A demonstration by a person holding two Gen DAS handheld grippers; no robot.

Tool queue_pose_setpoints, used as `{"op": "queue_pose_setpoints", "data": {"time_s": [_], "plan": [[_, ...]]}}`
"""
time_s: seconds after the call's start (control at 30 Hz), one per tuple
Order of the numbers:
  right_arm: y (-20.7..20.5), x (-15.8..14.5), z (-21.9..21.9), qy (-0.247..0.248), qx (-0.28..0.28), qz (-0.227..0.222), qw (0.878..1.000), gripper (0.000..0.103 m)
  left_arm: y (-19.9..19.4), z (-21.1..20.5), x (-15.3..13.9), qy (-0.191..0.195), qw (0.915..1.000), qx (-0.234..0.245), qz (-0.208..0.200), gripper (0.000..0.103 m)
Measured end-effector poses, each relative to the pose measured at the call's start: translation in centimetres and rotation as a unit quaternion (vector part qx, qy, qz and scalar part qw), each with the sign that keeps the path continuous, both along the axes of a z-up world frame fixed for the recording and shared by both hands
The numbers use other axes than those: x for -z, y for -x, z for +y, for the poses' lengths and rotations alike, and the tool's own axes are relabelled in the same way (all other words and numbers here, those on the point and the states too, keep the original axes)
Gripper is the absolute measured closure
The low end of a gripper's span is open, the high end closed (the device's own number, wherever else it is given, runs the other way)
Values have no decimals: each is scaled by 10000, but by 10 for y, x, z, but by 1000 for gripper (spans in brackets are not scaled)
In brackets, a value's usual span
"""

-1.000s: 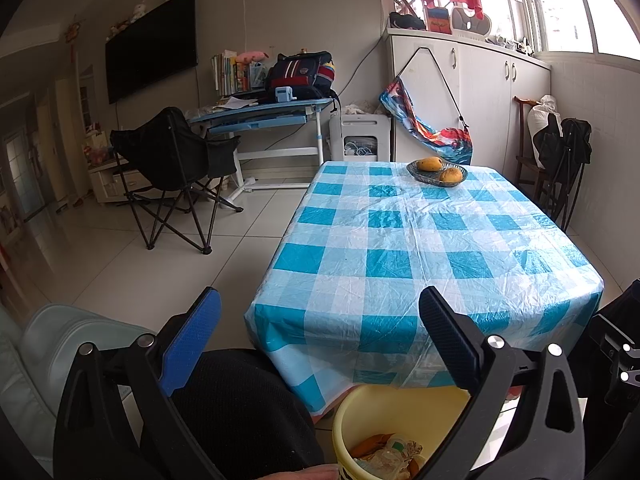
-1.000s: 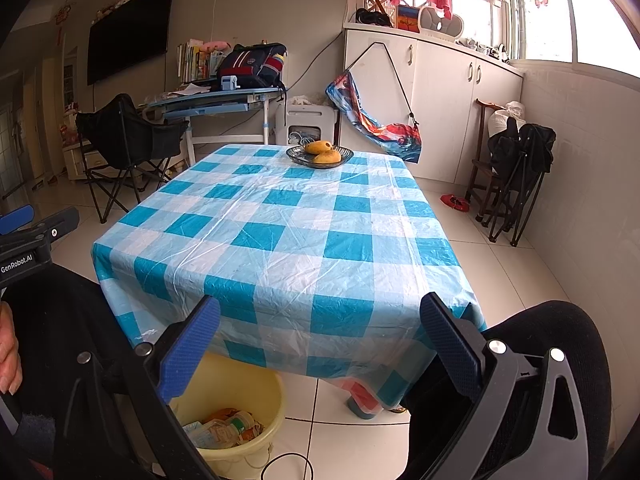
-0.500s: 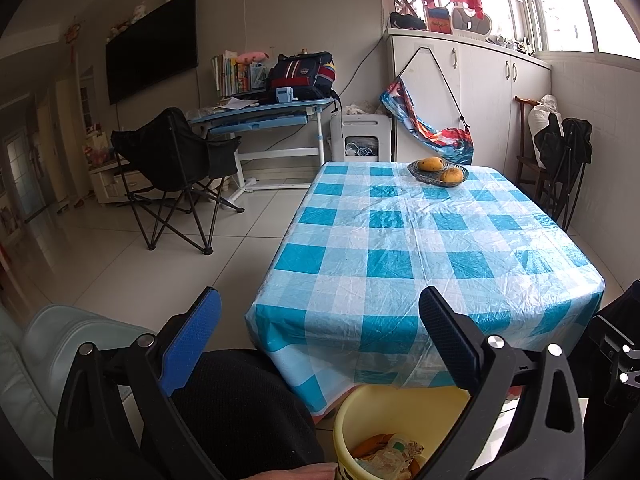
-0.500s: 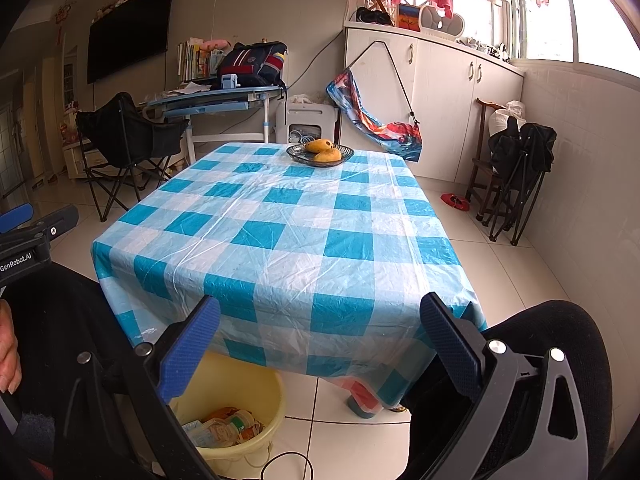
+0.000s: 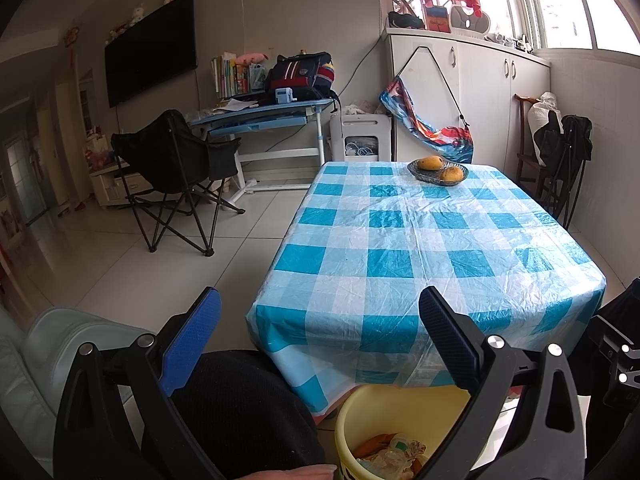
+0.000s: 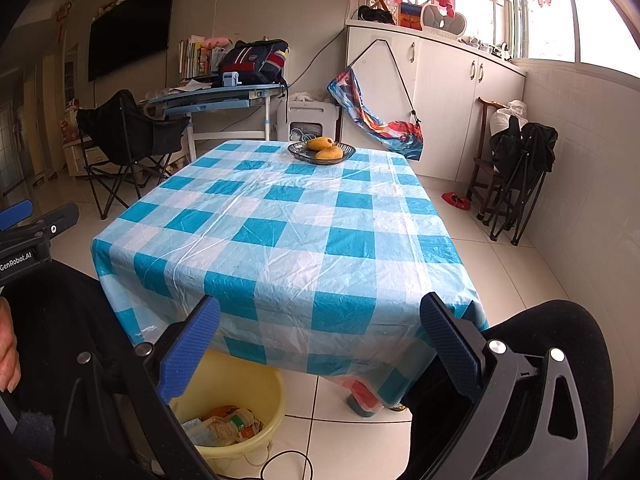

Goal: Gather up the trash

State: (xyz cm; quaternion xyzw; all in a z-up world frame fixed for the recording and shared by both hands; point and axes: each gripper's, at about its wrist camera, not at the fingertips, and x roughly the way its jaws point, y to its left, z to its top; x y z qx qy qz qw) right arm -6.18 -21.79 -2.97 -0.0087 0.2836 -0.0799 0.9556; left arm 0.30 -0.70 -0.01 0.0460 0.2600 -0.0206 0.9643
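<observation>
- "GenRobot.AI", in white letters, stands on the black body of the left tongs (image 6: pixel 24 236), seen at the far left edge of the right wrist view, to the left of the right tongs (image 6: pixel 320 344).
- Book spines and trash wrappers carry print too small to read.

Yellow bucket (image 5: pixel 400 404): front rim cut off by the left wrist view's bottom edge, right side hidden behind a hand-held gripper finger (image 5: pixel 452 344). In the right wrist view its left part sits behind a finger (image 6: pixel 188 352). Trash (image 6: pixel 224 426) inside: jumbled wrappers, single items unreadable. Table legs mostly hidden under the checked cloth (image 6: pixel 280 240).
</observation>
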Motion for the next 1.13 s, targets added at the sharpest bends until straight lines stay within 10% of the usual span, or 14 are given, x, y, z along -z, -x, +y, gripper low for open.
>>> {"op": "queue_pose_setpoints", "data": {"time_s": [0.8,1.13], "plan": [[6,6,3,0,-22,48,10000,7,1,11,0,25,10000,32,-31,7],[-14,13,-20,-427,-67,534,9976,7,-17,58,4,1188,9914,-131,532,7]]}}
